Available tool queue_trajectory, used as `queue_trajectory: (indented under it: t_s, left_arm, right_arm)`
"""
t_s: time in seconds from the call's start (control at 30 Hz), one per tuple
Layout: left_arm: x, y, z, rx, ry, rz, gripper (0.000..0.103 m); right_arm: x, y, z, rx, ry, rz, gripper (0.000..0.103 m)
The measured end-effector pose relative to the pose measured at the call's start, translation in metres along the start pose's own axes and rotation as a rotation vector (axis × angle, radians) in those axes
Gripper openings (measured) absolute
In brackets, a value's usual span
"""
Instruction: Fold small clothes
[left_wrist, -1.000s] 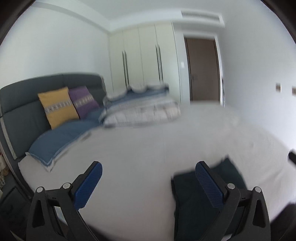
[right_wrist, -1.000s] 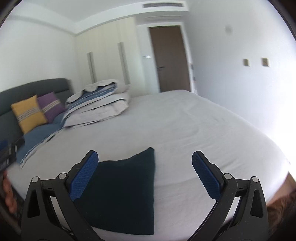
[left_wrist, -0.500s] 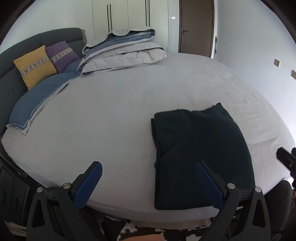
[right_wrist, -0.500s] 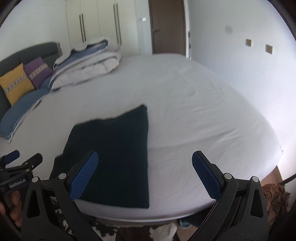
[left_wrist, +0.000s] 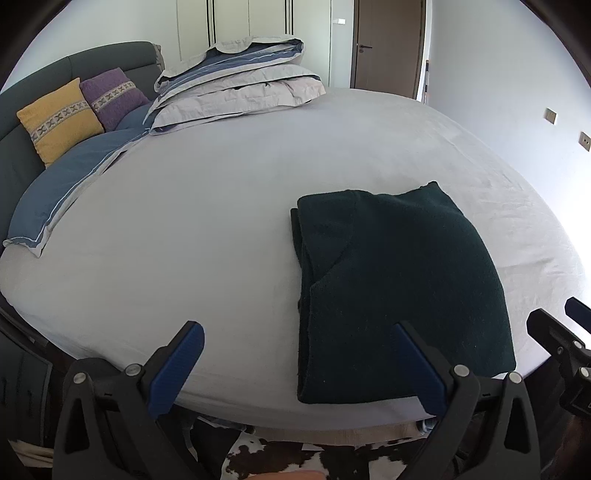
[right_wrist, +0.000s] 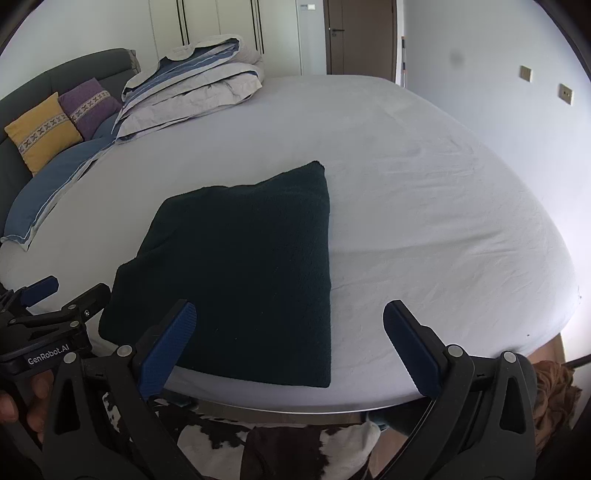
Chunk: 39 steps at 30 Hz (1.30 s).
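A pale grey bed (left_wrist: 221, 221) fills the room, folded duvet (left_wrist: 240, 81) and cushions (left_wrist: 59, 114) by the headboard. The dark green garment (left_wrist: 399, 280) lies folded at the near edge, ahead of my spread, empty left gripper (left_wrist: 295, 365) and right gripper (right_wrist: 291, 339). "GenRobot.AI" marks the left one.

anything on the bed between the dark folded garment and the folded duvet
Nothing: only bare sheet between the dark folded garment and the folded duvet, in both wrist views.
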<state>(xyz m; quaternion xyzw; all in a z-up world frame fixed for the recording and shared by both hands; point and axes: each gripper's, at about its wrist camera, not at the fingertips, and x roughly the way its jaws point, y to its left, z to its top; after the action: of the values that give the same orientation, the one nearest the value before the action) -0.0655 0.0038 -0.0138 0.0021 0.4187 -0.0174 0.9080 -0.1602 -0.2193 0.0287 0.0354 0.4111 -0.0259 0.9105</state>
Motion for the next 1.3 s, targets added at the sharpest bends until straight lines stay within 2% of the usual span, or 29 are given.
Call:
queue_trajectory:
  t_s: [1.3]
  left_arm:
    - [0.006,0.004,-0.003,-0.016,0.024,-0.006,0.103]
  right_arm:
    - [0.013,0.005,0.001,-0.005,0.040,0.015,0.103]
